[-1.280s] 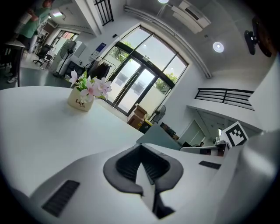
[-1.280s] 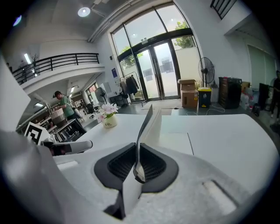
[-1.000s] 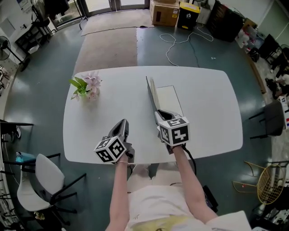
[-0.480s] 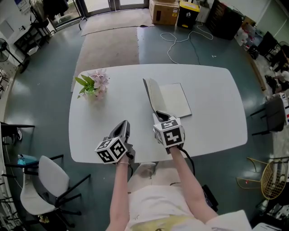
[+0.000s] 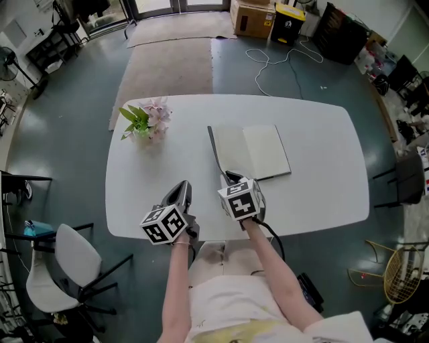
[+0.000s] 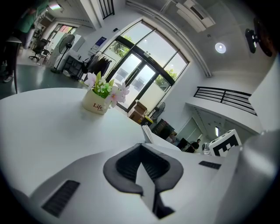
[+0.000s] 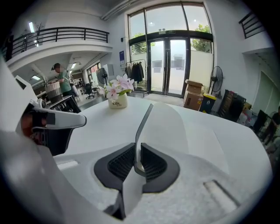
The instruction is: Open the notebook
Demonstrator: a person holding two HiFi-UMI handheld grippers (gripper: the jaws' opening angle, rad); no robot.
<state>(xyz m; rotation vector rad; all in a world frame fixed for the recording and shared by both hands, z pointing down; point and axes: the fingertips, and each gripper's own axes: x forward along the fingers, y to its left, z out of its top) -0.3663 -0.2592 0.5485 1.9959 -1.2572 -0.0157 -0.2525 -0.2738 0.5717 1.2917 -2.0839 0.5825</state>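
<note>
The notebook (image 5: 265, 151) lies on the white table (image 5: 322, 187), right of centre, with a pale page facing up. Its dark cover (image 5: 215, 149) stands lifted along the left side and leans left. My right gripper (image 5: 230, 177) is shut on the cover's near corner; in the right gripper view the thin cover (image 7: 143, 127) rises from between the pads of that gripper (image 7: 139, 164). My left gripper (image 5: 184, 186) hovers near the table's front edge, left of the notebook, shut with nothing in it (image 6: 141, 168). From there the notebook (image 6: 148, 133) shows edge-on ahead.
A small pot of pink flowers (image 5: 149, 119) stands at the table's far left. A white chair (image 5: 67, 261) is on the floor at the near left. Behind the table lie a rug (image 5: 171, 67), cables (image 5: 281, 57) and a cardboard box (image 5: 251, 17).
The right gripper has drawn the cover toward the near edge and to the left, so the notebook gapes wider. The left gripper has shifted only slightly.
</note>
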